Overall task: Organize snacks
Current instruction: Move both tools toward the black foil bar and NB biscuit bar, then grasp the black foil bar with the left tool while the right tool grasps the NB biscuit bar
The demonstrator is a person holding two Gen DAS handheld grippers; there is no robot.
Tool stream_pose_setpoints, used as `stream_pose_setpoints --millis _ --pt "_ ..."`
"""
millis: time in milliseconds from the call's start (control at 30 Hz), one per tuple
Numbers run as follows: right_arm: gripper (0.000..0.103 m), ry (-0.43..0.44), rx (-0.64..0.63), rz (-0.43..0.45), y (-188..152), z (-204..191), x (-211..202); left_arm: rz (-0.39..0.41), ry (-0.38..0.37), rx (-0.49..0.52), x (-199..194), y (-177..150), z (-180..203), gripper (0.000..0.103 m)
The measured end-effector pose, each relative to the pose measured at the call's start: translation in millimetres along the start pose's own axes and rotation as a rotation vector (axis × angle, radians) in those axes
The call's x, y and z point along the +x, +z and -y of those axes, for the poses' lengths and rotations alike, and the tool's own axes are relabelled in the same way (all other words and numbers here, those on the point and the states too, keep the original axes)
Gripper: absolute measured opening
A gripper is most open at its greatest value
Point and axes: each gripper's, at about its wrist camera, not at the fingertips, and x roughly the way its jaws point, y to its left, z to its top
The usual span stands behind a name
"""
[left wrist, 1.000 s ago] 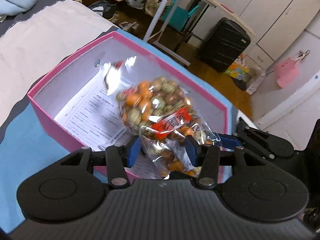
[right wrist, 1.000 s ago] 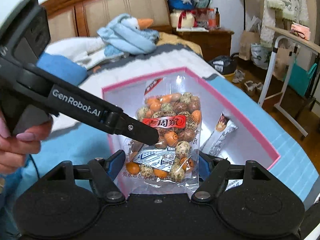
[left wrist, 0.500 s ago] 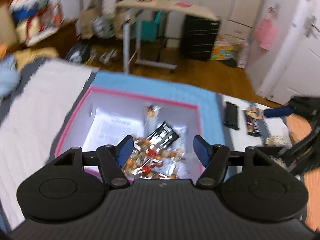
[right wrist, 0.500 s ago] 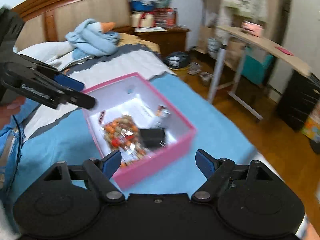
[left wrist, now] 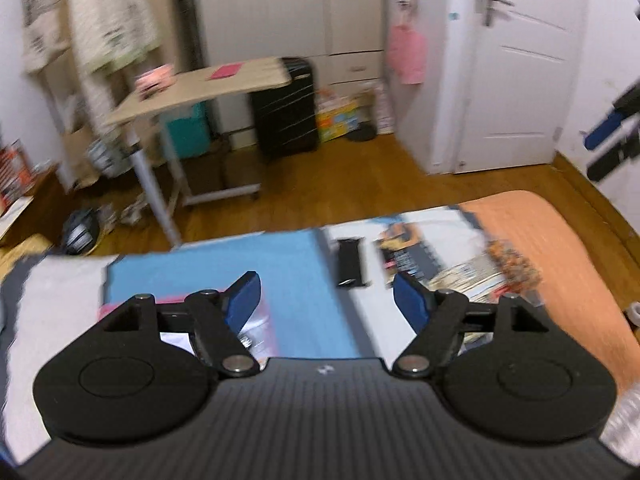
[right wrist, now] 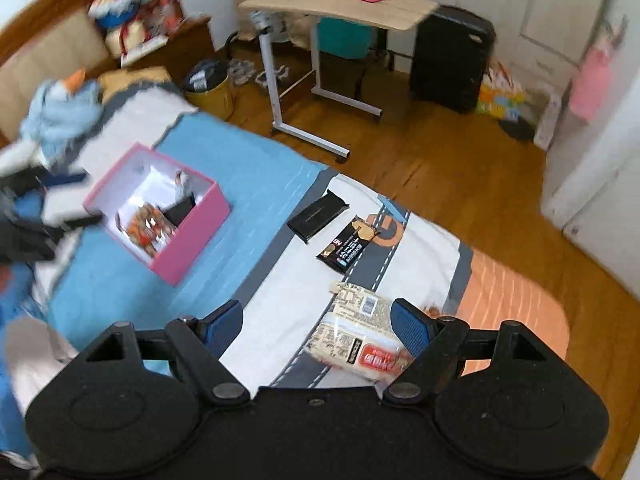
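A pink box sits on the blue bedspread; inside it lie a clear bag of coloured nuts and a black packet. On the white part of the bed lie a black packet, a dark snack bar and a beige bag. My right gripper hangs open high above the bed, empty. My left gripper has its jaws opening with nothing between them; the box's pink edge peeks out beside its left finger. The black packet, the snack bar and the beige bag lie ahead of it.
A rolling side table and a black suitcase stand on the wood floor beyond the bed. An orange blanket covers the bed's right end. A blue plush toy lies near the headboard. Closed white door at the right.
The nut bag, held over the box by my left gripper, has been let go and lies inside. Both grippers have risen and swung right toward the loose snacks.
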Motion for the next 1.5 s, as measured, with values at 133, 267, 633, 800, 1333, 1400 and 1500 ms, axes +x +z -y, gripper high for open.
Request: stream_pose_setpoints --millis 133,267,633,800,1333,1400,1500 --pt "0.085 0.033 0.088 0.042 4 14 13 0.015 -0.028 0.0 40 12 29 0.075" --pt "0.084 0.084 0.198 0.069 -2 21 74 -0.015 -0.059 -0.063 87 19 37 0.074" --pt "0.079 -0.071 0.151 -0.006 10 26 250 -0.128 -0.053 -0.117 221 3 26 0.065" --pt "0.079 -0.047 0.152 0.044 9 31 294 -0.19 -0.058 -0.166 286 -6 17 0.056" --pt "0.08 0.003 0.233 -0.04 4 55 397 -0.314 -0.009 -0.051 402 -32 16 0.06" --pt "0.085 0.01 0.237 -0.042 5 54 402 -0.341 0.001 -0.05 411 -36 18 0.06" --pt "0.089 -0.004 0.199 -0.039 5 49 408 -0.349 -0.018 -0.065 419 -40 16 0.06"
